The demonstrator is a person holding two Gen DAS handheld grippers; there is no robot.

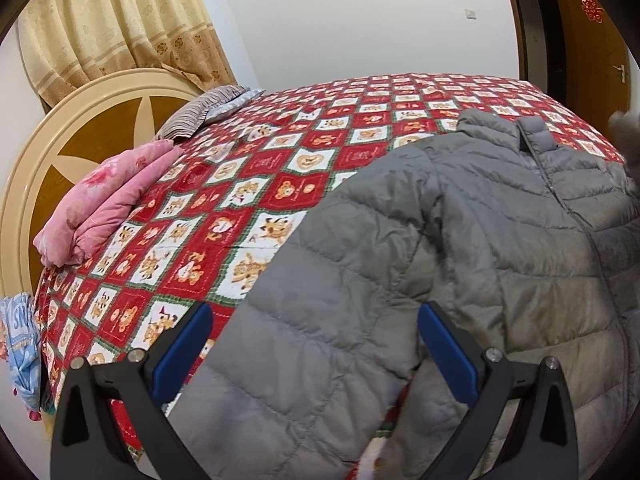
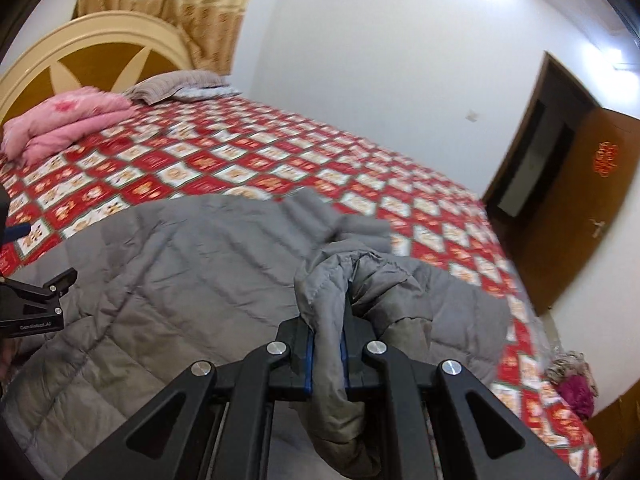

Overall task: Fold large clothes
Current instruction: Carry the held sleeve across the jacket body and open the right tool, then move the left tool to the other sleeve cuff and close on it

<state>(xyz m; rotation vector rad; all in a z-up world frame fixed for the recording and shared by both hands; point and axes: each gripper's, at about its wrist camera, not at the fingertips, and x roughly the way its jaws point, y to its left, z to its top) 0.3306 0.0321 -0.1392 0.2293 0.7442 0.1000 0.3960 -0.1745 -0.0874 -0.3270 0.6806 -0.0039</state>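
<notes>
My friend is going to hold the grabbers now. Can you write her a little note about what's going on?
Right hand-held gripper: shut on a bunched fold of the grey puffer jacket, likely a sleeve.
Left hand-held gripper: open, jaws wide over the jacket's other sleeve, gripping nothing.
Jacket: lying zip-up on the red patchwork bedspread, collar towards the far side. The pink folded quilt by the headboard is not part of the job.
Done: one part picked up.
Left: lay that part across the body, probably fold the other sleeve in, then fold the jacket.
</notes>
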